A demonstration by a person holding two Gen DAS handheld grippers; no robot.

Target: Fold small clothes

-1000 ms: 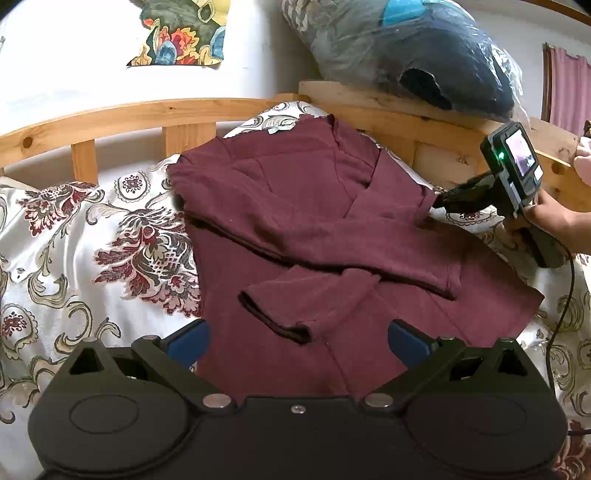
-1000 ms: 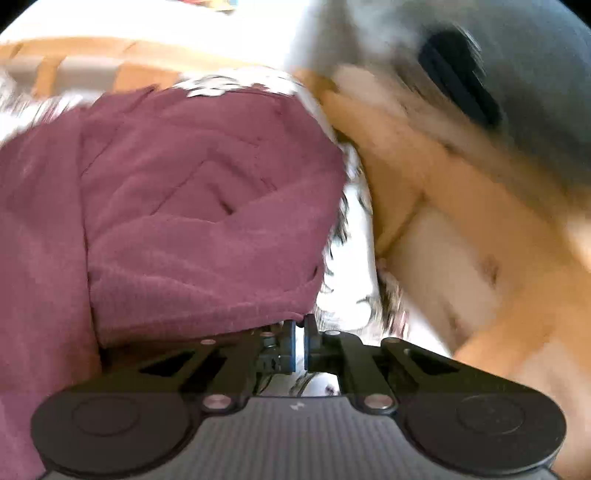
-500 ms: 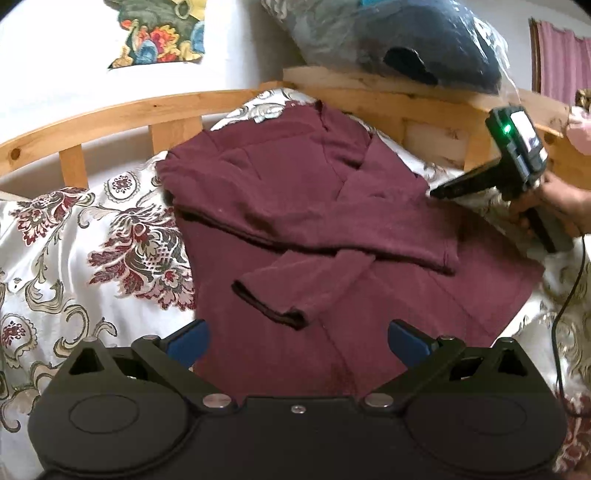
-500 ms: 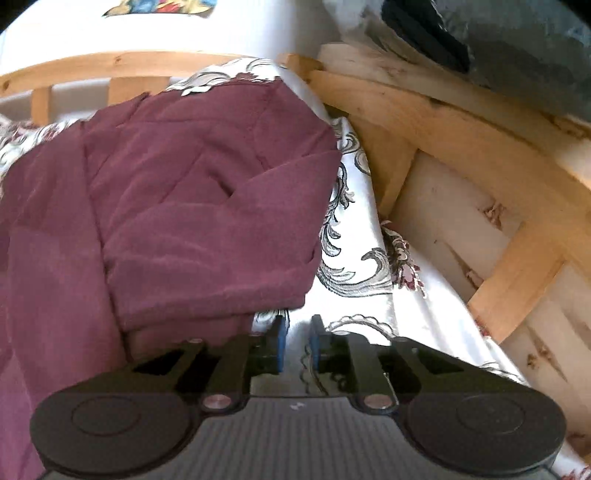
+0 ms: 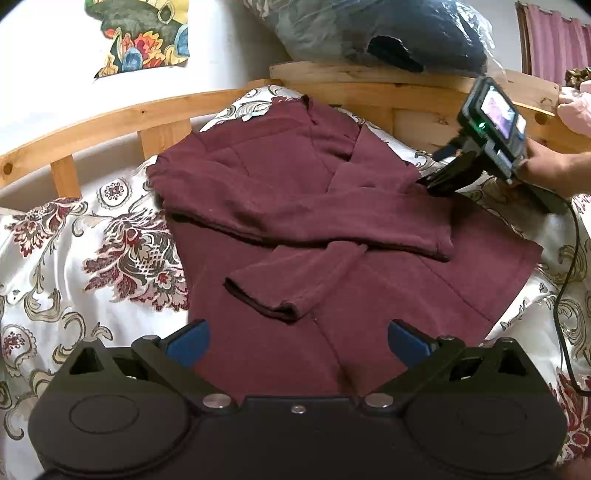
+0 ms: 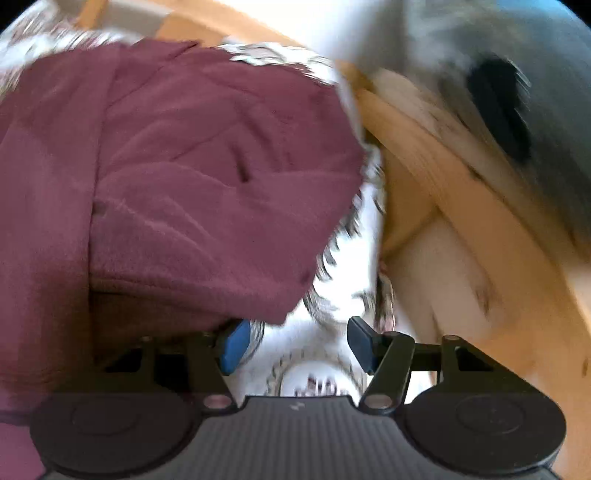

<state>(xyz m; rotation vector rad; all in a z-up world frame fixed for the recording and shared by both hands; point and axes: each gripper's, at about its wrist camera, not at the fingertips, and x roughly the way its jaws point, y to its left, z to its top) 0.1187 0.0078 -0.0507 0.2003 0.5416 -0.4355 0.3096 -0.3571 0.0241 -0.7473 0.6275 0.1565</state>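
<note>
A maroon long-sleeved top (image 5: 306, 206) lies flat on the floral bedsheet (image 5: 74, 258), both sleeves folded across its chest. My left gripper (image 5: 297, 341) is open and empty, hovering over the top's lower hem. My right gripper (image 6: 299, 345) is open and empty at the top's right shoulder edge; its left fingertip (image 6: 234, 345) sits just under the folded fabric (image 6: 207, 192). It also shows in the left wrist view (image 5: 443, 173), beside the right shoulder. The right wrist view is motion-blurred.
A wooden bed rail (image 5: 110, 122) runs behind and right of the top (image 6: 461, 192). A plastic-wrapped dark bundle (image 5: 376, 33) rests on the rail. The right gripper's cable (image 5: 569, 266) trails over the sheet on the right.
My right gripper was shut one second ago, parted slightly, and now stands wide open at the shoulder edge. The left gripper stayed open and drifted slightly.
</note>
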